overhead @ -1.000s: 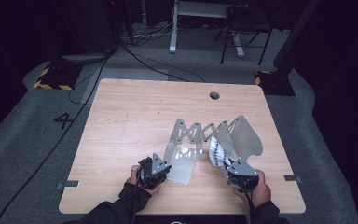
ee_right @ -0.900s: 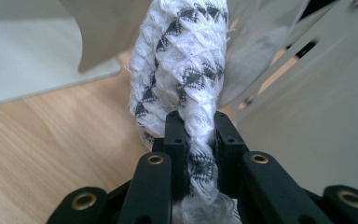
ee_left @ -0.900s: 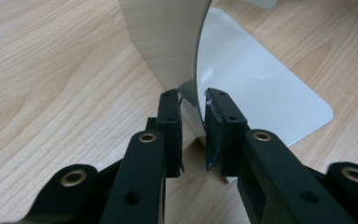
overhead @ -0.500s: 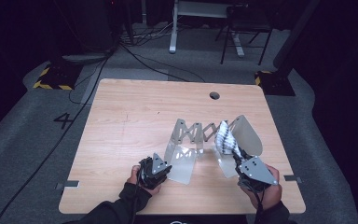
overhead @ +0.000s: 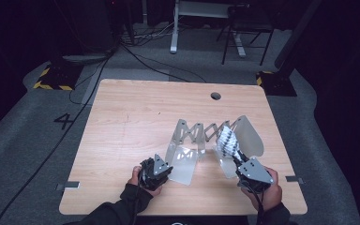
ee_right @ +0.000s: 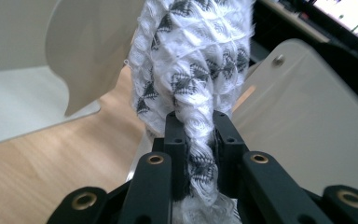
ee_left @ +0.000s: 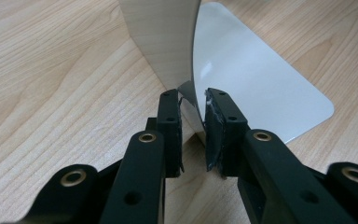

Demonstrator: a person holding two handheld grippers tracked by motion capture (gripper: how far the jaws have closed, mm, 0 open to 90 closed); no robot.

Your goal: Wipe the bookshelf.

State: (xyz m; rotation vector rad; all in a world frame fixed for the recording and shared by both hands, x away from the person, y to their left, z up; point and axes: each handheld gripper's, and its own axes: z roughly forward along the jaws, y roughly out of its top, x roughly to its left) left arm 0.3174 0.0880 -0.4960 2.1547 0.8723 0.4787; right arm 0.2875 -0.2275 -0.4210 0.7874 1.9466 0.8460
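A folding frame of pale plastic panels joined by a grey scissor lattice [overhead: 205, 132] stands on the wooden table [overhead: 136, 122]. My left gripper [overhead: 168, 168] is shut on the near edge of the frame's left panel [overhead: 183, 161]. In the left gripper view, the thin curved panel [ee_left: 256, 79] passes between the left gripper's [ee_left: 192, 116] pads. My right gripper [overhead: 236, 158] is shut on a white cloth with a black pattern [overhead: 226, 139], held up between the right panels. In the right gripper view the bunched cloth [ee_right: 200, 56] rises from the right gripper [ee_right: 196, 128].
A round cable hole [overhead: 215, 96] is in the table's far edge. Beyond the table, cables [overhead: 136, 56] cross the grey floor, and a chair base [overhead: 241, 42] and a desk leg [overhead: 173, 47] stand there. The table's left half is bare wood.
My right gripper has risen a little and shifted right, lifting the patterned cloth higher between the right panels. The left gripper has stayed on the left panel.
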